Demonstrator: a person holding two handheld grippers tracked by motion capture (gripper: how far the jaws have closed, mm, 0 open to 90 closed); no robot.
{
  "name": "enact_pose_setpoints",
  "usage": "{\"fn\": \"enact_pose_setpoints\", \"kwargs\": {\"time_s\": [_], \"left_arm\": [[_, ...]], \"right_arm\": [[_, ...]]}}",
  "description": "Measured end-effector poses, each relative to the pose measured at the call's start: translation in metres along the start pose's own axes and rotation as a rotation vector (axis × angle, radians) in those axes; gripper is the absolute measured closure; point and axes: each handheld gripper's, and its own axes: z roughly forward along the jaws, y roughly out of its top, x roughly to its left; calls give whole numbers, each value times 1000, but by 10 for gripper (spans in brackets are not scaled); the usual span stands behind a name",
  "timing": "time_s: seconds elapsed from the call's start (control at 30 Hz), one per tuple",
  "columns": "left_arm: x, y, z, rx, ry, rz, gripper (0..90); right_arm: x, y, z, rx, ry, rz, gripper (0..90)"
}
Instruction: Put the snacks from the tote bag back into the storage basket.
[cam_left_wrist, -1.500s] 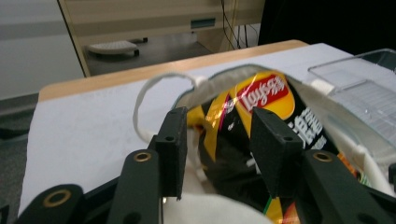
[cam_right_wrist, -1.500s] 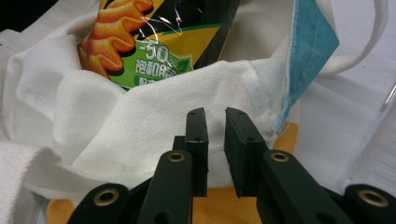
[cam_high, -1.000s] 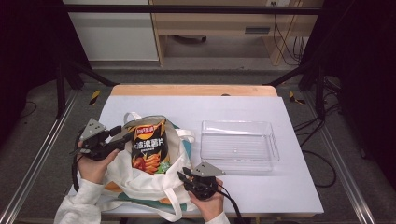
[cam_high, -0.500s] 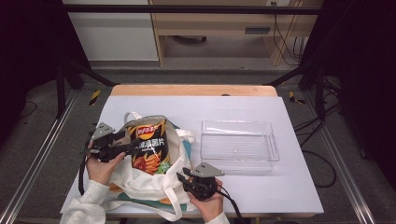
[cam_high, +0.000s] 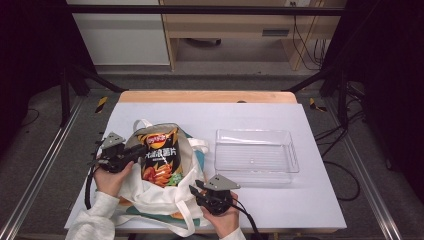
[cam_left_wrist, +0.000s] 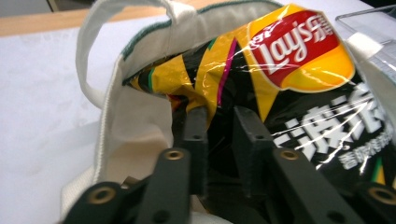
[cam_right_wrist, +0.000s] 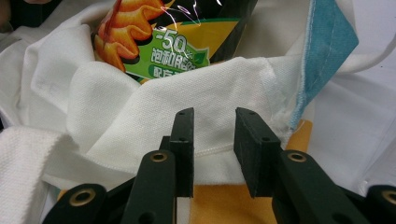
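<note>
We read the work as lifting the chips out of the tote, likely bound for the clear tray just to the right.

Left gripper: at the bag's left edge, near its top. In the left gripper view the jaws have just been closing, and the crinkled foil edge of the chips lies between them. They stand narrow on it, and we judge the pads to be pinching the foil. Gripping at the upper edge makes sense: the packet is air-filled and slippery, and only the flattened seam region gives a firm hold.

Right gripper: low on the tote's near side. In the right gripper view the jaws stand part open with the folded white hem of the tote between them. The gaps beside the cloth are hard to read, so we cannot tell whether the pads press on it. Our judgement is that this hand pins the tote down so that it does not ride up with the packet.

The chips sit upright in the tote's mouth, upper half out, lower half sunk in cloth.

Surface: white table with a wooden strip along its far edge. The tray is empty. Around it we see a dark frame, floor cables, and a pale cabinet beyond.
</note>
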Motion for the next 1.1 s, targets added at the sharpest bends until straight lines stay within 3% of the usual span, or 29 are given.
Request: {"fn": "enact_pose_setpoints", "kwargs": {"time_s": [0.1, 0.13, 0.3, 0.53, 0.57, 0.63, 0.67, 0.7, 0.73, 0.83, 0.87, 0.93, 1.0, 1.1], "left_arm": [[-3, 0, 1, 13, 17, 34, 900], [-6, 1, 1, 17, 37, 60, 900], [-7, 1, -2, 16, 32, 68, 900], [-11, 5, -15, -32, 28, 105, 900], [-13, 7, -21, -57, 56, 118, 900], [-12, 8, -23, -71, 67, 119, 900], [-8, 11, -26, -109, 63, 81, 900], [-8, 11, -26, -109, 63, 81, 878], [-3, 14, -27, -124, 76, 38, 782], [1, 17, -25, -126, 108, 26, 650], [5, 19, -24, -121, 88, 1, 656], [6, 17, -23, -104, 86, 11, 668], [6, 12, -25, -86, 106, 32, 694], [9, 6, -32, -99, 127, 38, 771]], "right_arm": [[0, 0, 0, -3, 3, 0, 694], [0, 0, -1, -3, 3, 1, 694], [0, 0, -1, -4, 3, 0, 695], [-1, -3, 0, 0, 1, 2, 719], [-1, -3, 0, 0, 1, 2, 719], [-1, -3, 0, 2, 0, 2, 721], [-1, -3, 0, 1, -1, 4, 721], [-1, -3, 0, 2, 0, 2, 720], [-1, -3, 0, 2, -1, 3, 721], [-1, -3, 0, 3, -1, 3, 721], [-1, -3, 0, 3, -1, 3, 722], [-1, -3, 0, 3, 0, 2, 723], [-1, -2, 0, 1, 0, 4, 724], [-1, -1, -1, 3, -1, 8, 724]]}}
